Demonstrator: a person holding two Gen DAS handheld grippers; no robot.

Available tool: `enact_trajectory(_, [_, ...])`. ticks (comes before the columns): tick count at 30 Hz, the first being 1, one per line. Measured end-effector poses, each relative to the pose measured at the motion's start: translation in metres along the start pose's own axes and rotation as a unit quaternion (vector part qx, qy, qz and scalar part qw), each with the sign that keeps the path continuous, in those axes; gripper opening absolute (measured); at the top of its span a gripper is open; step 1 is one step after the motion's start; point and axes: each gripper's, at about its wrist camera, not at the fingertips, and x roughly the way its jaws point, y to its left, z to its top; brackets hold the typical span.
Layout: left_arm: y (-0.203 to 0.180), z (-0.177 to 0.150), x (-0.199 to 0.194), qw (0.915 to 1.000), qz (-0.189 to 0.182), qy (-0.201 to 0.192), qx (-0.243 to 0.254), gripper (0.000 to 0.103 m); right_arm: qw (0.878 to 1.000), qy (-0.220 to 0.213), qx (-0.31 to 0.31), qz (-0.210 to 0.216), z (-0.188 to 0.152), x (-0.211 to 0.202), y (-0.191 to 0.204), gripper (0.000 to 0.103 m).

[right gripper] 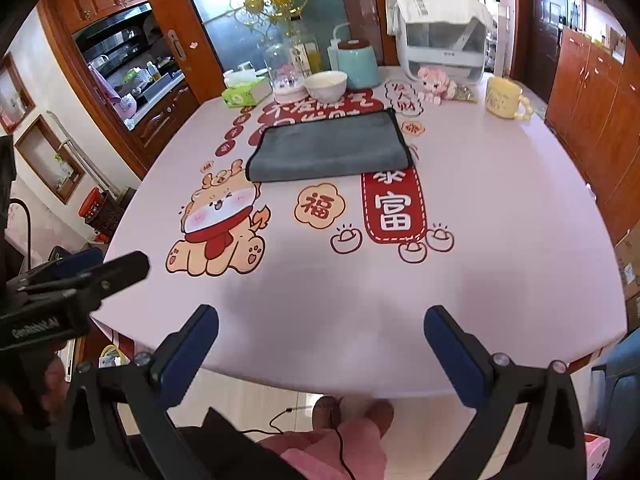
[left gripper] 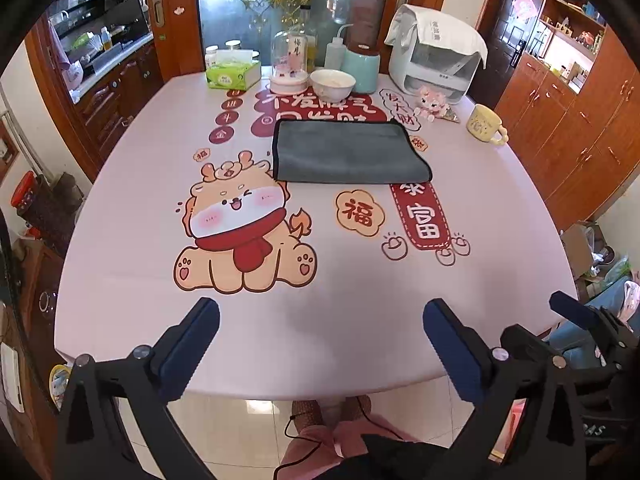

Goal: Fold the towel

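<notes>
A: What's the worry on this table [left gripper: 120, 240]?

B: Clutter behind the towel [left gripper: 348, 152]: the bowl [left gripper: 333, 84] and mug [left gripper: 484, 123] stand near its far edge. I'd judge a long reach or a flung fold could knock them, and grabbing only one layer would leave it crooked.

A: Where's the towel now?

B: Flat, mid-table toward the far side, well ahead of both tools. The left gripper [left gripper: 320, 340] and right gripper [right gripper: 320, 340] hover at the near edge, jaws wide, holding nothing.
</notes>
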Motion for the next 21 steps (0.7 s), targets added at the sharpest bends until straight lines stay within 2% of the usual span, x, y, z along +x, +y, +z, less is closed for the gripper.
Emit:
enact_trajectory(4, [-0.011,0.0,-0.012,0.9998,0.001,-0.014,-0.013,0.101,1.0,-0.006,-0.012,-0.004,0.004,-0.021,-0.002,0.103])
enact_trajectory(9, [-0.026,-0.005,-0.029,0.9986,0.028,-0.044,-0.013,0.102,1.0,-0.013,0.011,0.009,0.007,-0.042,-0.016,0.103])
enact_trajectory(16, [-0.036,-0.015,-0.04,0.9957,0.057,-0.069,-0.021,0.102,0.999,-0.017,0.048,0.006,-0.005,-0.047,-0.027,0.103])
enact_trajectory(21, [-0.036,-0.02,-0.041,0.9943,0.072,-0.074,-0.025,0.102,0.999,-0.014,0.045,0.004,-0.011,-0.044,-0.025,0.103])
